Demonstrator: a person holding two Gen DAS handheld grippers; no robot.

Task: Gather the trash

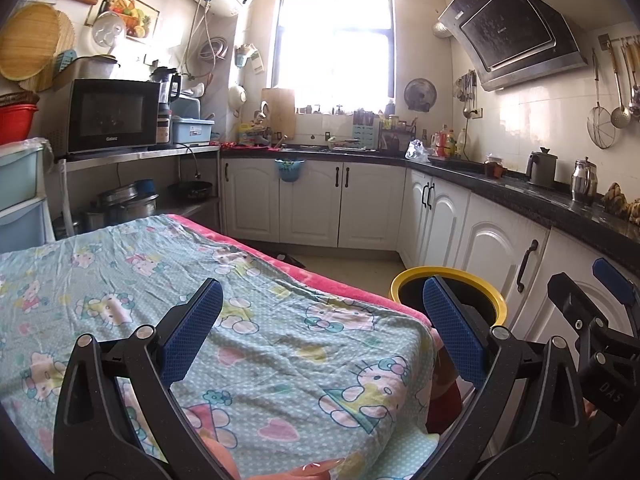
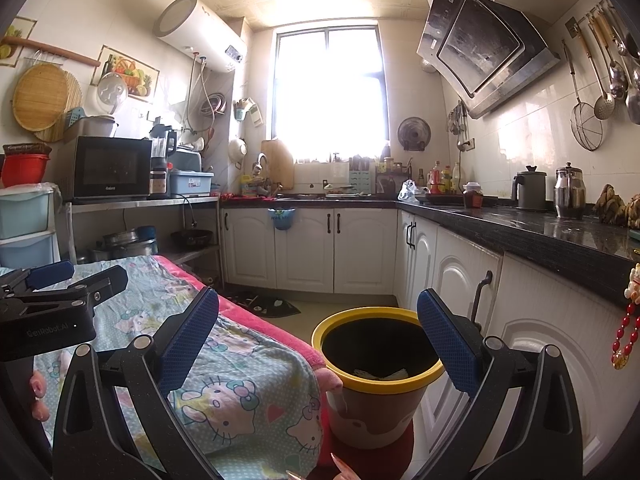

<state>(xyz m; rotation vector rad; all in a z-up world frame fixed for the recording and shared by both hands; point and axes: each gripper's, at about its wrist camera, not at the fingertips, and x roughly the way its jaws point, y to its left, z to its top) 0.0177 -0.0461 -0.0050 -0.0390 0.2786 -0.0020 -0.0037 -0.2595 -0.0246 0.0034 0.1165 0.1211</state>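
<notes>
A brown bin with a yellow rim (image 2: 376,364) stands on a red stool beside the table's right end; pale paper scraps (image 2: 384,374) lie inside. It also shows in the left wrist view (image 1: 452,292). My right gripper (image 2: 318,344) is open and empty, above the table corner and the bin. My left gripper (image 1: 320,336) is open and empty above the table covered with a Hello Kitty cloth (image 1: 200,300). The right gripper also shows at the right of the left wrist view (image 1: 592,320); the left gripper's body shows at the left of the right wrist view (image 2: 52,312).
White cabinets (image 2: 452,280) under a dark counter (image 2: 540,232) run along the right, close to the bin. A shelf with a microwave (image 1: 112,116) stands at the far left. A dark mat (image 2: 268,304) lies on the floor beyond the table.
</notes>
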